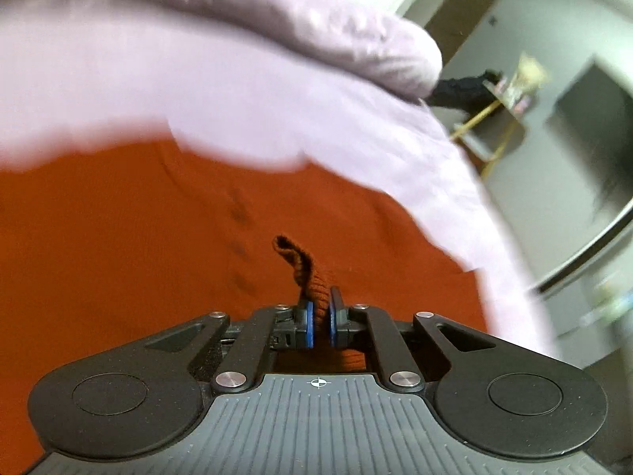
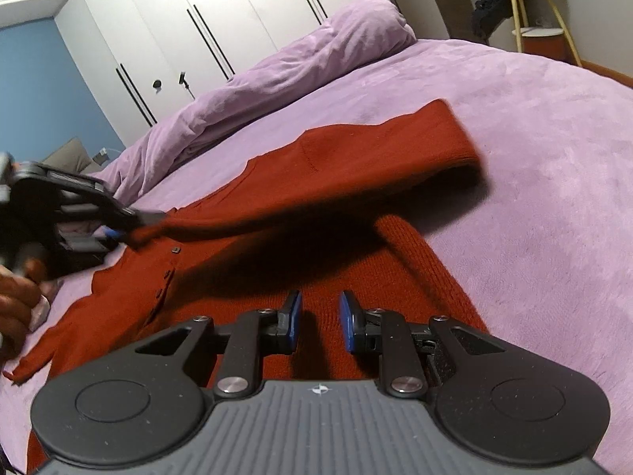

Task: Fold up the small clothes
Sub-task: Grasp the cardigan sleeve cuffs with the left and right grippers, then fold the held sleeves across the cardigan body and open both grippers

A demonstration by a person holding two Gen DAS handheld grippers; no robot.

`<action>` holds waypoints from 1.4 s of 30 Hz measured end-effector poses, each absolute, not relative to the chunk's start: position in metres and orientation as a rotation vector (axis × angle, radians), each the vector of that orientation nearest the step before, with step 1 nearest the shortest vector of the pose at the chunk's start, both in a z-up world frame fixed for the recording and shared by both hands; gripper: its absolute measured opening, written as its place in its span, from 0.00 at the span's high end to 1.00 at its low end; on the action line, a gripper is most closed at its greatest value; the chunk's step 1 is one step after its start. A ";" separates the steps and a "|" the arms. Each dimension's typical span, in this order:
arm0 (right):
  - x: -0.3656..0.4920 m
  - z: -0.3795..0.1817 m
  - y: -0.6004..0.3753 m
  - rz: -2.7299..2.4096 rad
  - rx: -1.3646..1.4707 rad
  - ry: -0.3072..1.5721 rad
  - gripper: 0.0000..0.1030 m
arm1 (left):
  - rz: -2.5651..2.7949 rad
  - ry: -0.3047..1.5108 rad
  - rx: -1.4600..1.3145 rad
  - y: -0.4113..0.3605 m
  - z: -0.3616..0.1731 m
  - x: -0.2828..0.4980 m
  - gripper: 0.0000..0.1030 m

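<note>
We've got the left claw [image 1: 319, 318] clamped on the red cardigan's [image 2: 316, 237] sleeve, stretched from nine toward two o'clock across the bed [image 2: 534, 158]. Our right claw [image 2: 319, 320] hovers agape, empty, above the body at six, nearer the hem.

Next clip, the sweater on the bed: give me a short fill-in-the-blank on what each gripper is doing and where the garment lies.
1. The left gripper is shut on a fold of the ____ sweater.
2. The sweater lies on a ____ bedspread.
3. The right gripper has its jaws apart, holding ____.
4. Small buttons run down the sweater's ____.

Missing words: red; purple; nothing; front
</note>
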State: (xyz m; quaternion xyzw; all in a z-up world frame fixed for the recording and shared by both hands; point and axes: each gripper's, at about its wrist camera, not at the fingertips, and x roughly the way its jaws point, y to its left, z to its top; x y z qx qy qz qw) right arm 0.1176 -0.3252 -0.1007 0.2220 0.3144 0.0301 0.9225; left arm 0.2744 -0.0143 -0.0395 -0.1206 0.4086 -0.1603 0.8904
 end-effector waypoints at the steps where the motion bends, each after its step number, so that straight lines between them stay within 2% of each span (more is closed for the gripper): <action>1: 0.118 -0.098 -0.326 0.052 0.448 0.650 0.81 | -0.273 0.809 -0.157 -0.009 -0.033 0.272 0.91; 4: 0.119 -0.094 -0.329 0.009 0.426 0.654 0.81 | -0.111 0.767 -0.025 0.022 -0.030 0.273 0.91; 9: 0.127 -0.087 -0.331 -0.012 0.436 0.685 0.80 | -0.050 0.802 -0.159 0.076 -0.042 0.273 0.91; 13: 0.146 -0.077 -0.337 -0.019 0.474 0.681 0.68 | -0.041 0.821 -0.226 0.091 -0.051 0.270 0.91; 16: 0.163 -0.065 -0.345 -0.004 0.497 0.646 0.65 | -0.056 0.796 -0.233 0.092 -0.050 0.270 0.91; 20: 0.196 -0.052 -0.343 -0.003 0.444 0.622 0.43 | -0.068 0.765 -0.191 0.088 -0.048 0.275 0.91; 25: 0.264 -0.063 -0.328 -0.013 0.303 0.734 0.43 | -0.084 0.718 -0.149 0.083 -0.041 0.280 0.91; 27: 0.288 -0.071 -0.322 -0.029 0.245 0.771 0.46 | -0.085 0.709 -0.138 0.084 -0.040 0.284 0.91; 28: 0.298 -0.075 -0.320 -0.044 0.226 0.798 0.57 | -0.088 0.704 -0.138 0.085 -0.041 0.286 0.91; 29: 0.306 -0.079 -0.319 -0.055 0.221 0.823 0.75 | -0.091 0.697 -0.140 0.086 -0.041 0.287 0.92; 30: 0.310 -0.082 -0.320 -0.051 0.238 0.828 0.81 | -0.095 0.682 -0.145 0.088 -0.040 0.288 0.92; 31: 0.311 -0.082 -0.321 -0.049 0.248 0.808 0.93 | -0.099 0.667 -0.151 0.090 -0.040 0.288 0.92; 36: 0.293 -0.066 -0.318 -0.100 0.226 0.614 0.93 | -0.055 0.649 -0.133 0.094 -0.054 0.295 0.91; 40: 0.297 -0.085 -0.310 -0.135 0.127 0.681 0.91 | -0.028 0.819 -0.126 0.094 -0.089 0.309 0.90; 42: 0.298 -0.089 -0.310 -0.162 0.114 0.713 0.86 | -0.022 0.840 -0.132 0.098 -0.095 0.305 0.79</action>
